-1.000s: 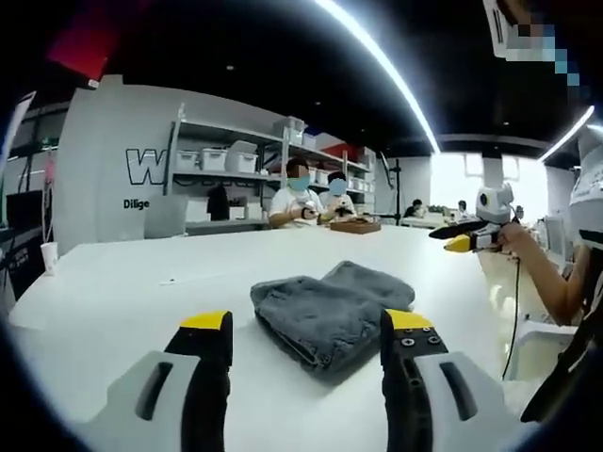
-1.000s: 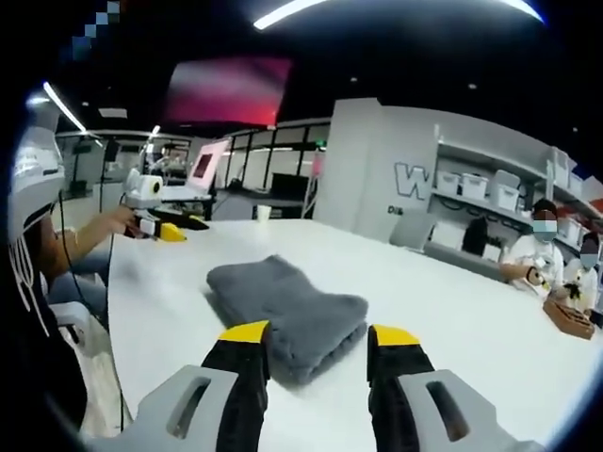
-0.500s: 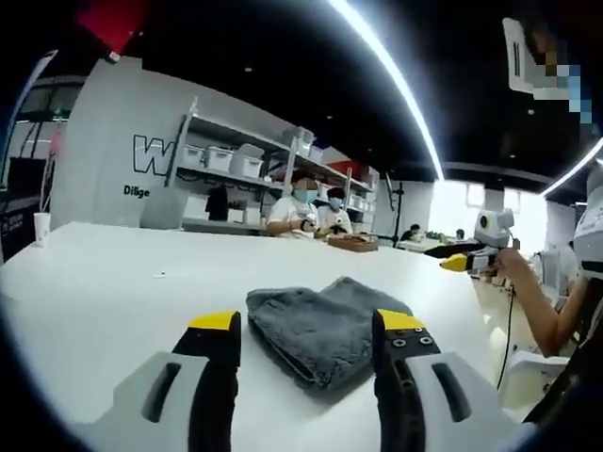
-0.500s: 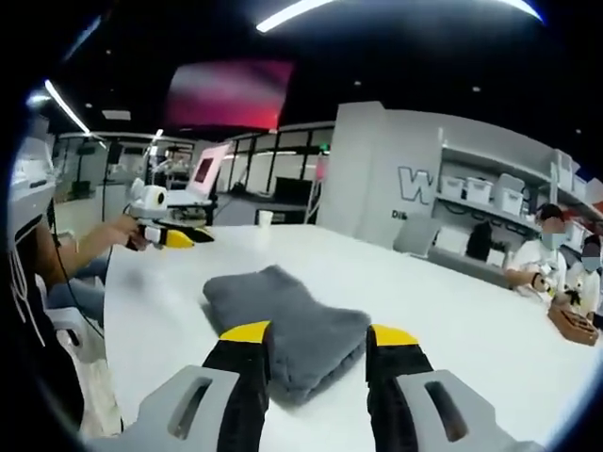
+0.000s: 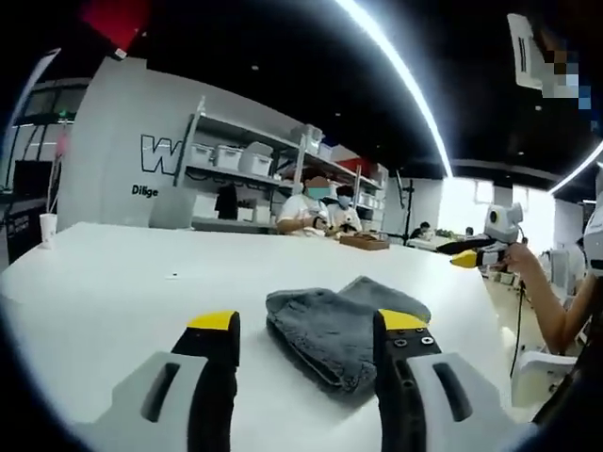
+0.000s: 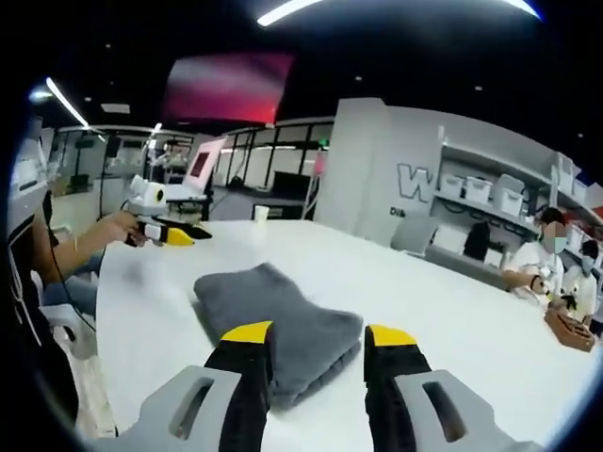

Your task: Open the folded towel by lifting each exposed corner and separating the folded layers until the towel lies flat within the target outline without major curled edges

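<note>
Left gripper view: wide white table (image 5: pixel 94 282), folded grey towel (image 5: pixel 339 315) lying just beyond my jaws.
I hold my left gripper (image 5: pixel 306 325) low over the near table edge, jaws spread wide with nothing between them; the towel sits slightly right of centre, apart from both tips. In the right gripper view my right gripper (image 6: pixel 306 334) is likewise wide open and empty, the towel (image 6: pixel 273 315) still folded just past its yellow tips. Far across the table, shelves (image 5: pixel 245 165) with bins stand against a wall, and seated people (image 5: pixel 316 202) work there.
</note>
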{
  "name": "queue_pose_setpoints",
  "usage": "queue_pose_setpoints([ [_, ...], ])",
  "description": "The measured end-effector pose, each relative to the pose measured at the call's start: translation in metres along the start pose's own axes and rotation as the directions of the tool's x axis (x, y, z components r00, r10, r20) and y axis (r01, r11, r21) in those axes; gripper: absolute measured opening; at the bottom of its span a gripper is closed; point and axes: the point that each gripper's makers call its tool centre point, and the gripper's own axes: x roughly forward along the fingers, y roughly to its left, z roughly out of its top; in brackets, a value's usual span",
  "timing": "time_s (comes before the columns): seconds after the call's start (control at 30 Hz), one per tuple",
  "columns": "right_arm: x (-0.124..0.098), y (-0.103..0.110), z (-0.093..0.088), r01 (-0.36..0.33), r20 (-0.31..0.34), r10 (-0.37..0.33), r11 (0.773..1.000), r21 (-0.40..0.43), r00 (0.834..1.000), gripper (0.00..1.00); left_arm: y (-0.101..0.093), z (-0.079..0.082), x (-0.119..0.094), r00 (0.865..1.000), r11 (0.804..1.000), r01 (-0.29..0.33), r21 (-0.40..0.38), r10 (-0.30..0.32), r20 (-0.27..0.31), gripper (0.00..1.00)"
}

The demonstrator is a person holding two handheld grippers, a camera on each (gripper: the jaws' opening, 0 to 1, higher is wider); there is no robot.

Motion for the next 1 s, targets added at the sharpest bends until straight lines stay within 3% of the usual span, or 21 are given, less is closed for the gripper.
queue_pose_setpoints([
  [0.2, 0.005, -0.007, 0.001, 0.019, 0.002, -0.019, 1.0, 0.018, 1.0, 0.33, 0.004, 0.003, 0.002, 1.0, 1.0, 0.009, 0.01, -0.009, -0.011, 0.49],
  [0.73, 0.023, -0.016, 0.002, 0.002, 0.016, -0.003, 0.999, 0.054, 1.0, 0.31, 0.003, -0.006, 0.017, 0.996, 0.999, 0.036, 0.026, -0.034, -0.084, 0.5],
  [0.87, 0.028, -0.013, -0.005, -0.017, 0.013, 0.016, 0.996, 0.086, 1.0, 0.31, 0.002, 0.001, 0.021, 0.998, 0.999, 0.03, 0.014, -0.029, -0.056, 0.5],
  [1.0, 0.033, -0.014, -0.012, -0.01, -0.002, 0.01, 0.995, 0.101, 1.0, 0.31, 0.004, -0.001, 0.03, 0.997, 0.999, 0.037, 0.015, -0.035, -0.065, 0.49],
])
